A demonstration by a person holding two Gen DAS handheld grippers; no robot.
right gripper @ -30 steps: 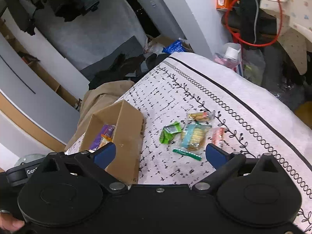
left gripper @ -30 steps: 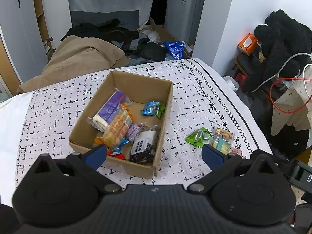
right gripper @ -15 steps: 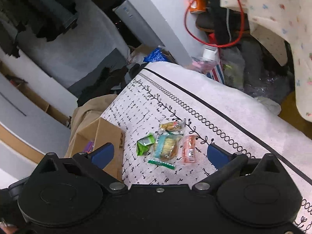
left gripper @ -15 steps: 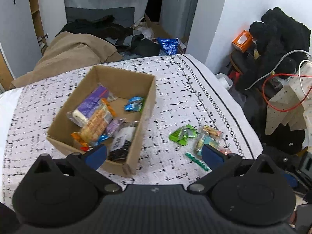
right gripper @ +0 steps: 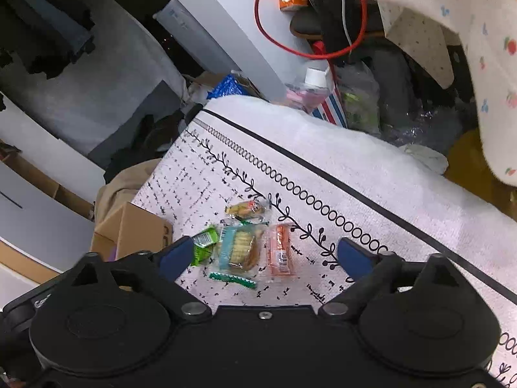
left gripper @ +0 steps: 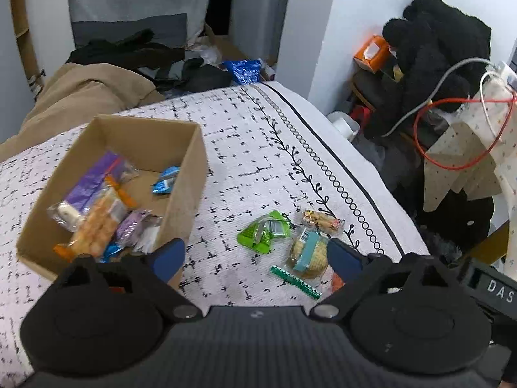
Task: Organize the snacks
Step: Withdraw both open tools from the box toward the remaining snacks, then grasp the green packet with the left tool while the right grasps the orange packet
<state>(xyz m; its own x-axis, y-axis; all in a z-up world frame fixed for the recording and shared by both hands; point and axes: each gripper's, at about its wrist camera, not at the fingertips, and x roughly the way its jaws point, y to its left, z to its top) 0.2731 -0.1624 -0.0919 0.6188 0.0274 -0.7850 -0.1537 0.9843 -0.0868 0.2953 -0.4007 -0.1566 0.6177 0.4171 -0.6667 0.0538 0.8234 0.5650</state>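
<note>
Both my tools are spread wide with nothing between the fingers. My left tool (left gripper: 257,258) hangs over the near part of the bed (left gripper: 258,148), with the cardboard box (left gripper: 190,174) to its left, already holding several snacks. The box's right wall sits near the loose pile, with a strip of bare cover between them. My right tool (right gripper: 263,255) hovers right above that pile: green packet (right gripper: 203,242), round cracker pack (right gripper: 240,249), orange packet (right gripper: 280,252), small far snack (right gripper: 247,208) and a thin green strip (right gripper: 232,278). Plenty of bare cover right of the pile before the bed's edge.
</note>
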